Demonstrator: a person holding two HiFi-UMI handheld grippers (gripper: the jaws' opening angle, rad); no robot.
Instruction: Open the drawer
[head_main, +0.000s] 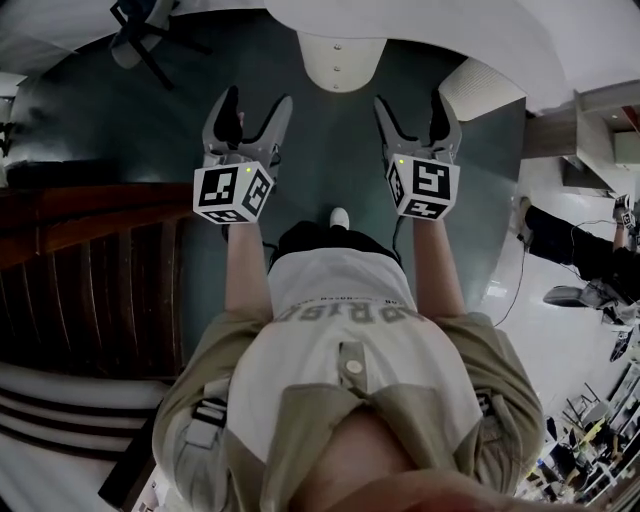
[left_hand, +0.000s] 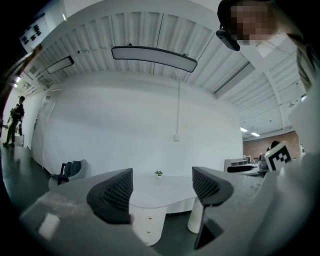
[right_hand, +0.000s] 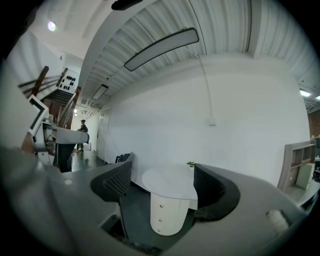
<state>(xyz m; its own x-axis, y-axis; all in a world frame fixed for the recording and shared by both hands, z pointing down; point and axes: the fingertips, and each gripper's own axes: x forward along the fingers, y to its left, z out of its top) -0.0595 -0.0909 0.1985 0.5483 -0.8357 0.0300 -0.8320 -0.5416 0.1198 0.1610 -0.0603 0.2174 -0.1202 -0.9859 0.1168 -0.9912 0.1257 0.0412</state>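
Note:
A white rounded drawer unit (head_main: 340, 60) with three small knobs down its front stands under a white table top (head_main: 450, 25), some way ahead across dark floor. Held side by side at chest height, my left gripper (head_main: 255, 105) and right gripper (head_main: 413, 105) both point toward it, open and empty. The left gripper view frames the drawer unit (left_hand: 147, 222) low between the open jaws of the left gripper (left_hand: 162, 190). In the right gripper view the drawer unit (right_hand: 167, 212) sits centred between the spread jaws of the right gripper (right_hand: 162, 185). Neither gripper touches anything.
A second white table leg (head_main: 480, 90) stands right of the drawers. A chair (head_main: 140, 35) with dark cloth is at the far left. Dark wooden stairs (head_main: 90, 270) run along my left. A small plant (right_hand: 190, 164) sits on the table. A person (right_hand: 81, 131) stands far off.

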